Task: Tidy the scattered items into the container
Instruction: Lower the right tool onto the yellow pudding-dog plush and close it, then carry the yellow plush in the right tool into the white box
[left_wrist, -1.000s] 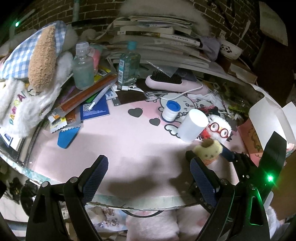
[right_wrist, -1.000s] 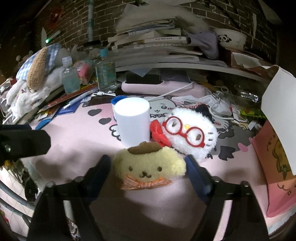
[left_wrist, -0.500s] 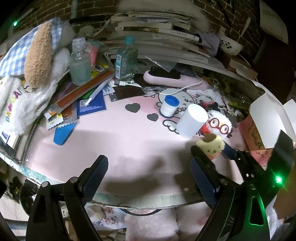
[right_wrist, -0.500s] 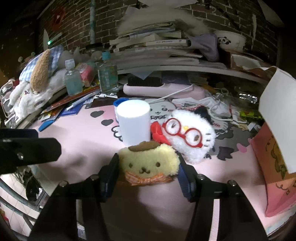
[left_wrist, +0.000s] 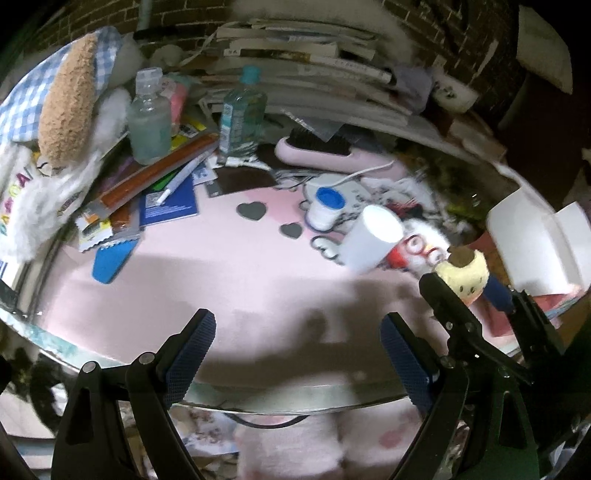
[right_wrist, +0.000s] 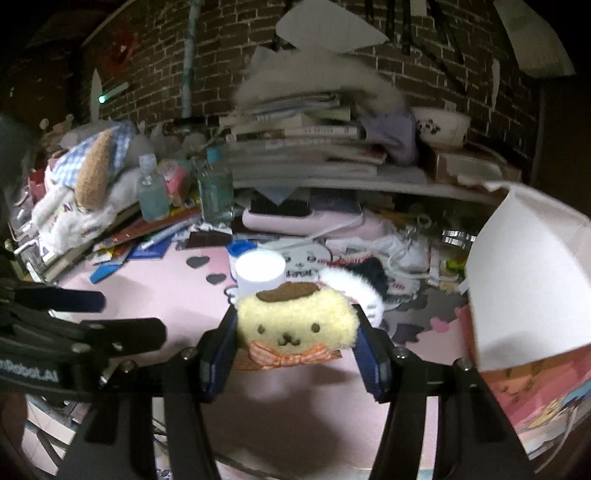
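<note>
My right gripper (right_wrist: 295, 326) is shut on a yellow plush dog (right_wrist: 295, 314) with a brown beret and orange bow, held just above the pink mat (right_wrist: 177, 295). Seen from the left wrist, the plush dog (left_wrist: 461, 264) sits between the right gripper's (left_wrist: 463, 286) fingers at the right. Behind it stand a white cup (right_wrist: 260, 269) and a white plush with red glasses (left_wrist: 421, 247), mostly hidden in the right wrist view. A white and pink paper bag (right_wrist: 524, 280) stands open at the right. My left gripper (left_wrist: 295, 325) hangs open over the mat's front edge with nothing between its fingers.
A blue-lidded jar (left_wrist: 327, 206) stands behind the cup. Two clear bottles (left_wrist: 149, 122), a pink hairbrush (left_wrist: 332, 157), a stack of books (left_wrist: 306, 55) and a big plush (left_wrist: 66, 107) crowd the back and left. A blue flat piece (left_wrist: 110, 258) lies at the left.
The right gripper's jaws closed on the yellow plush dog and lifted it off the mat. The left gripper stayed where it was.
</note>
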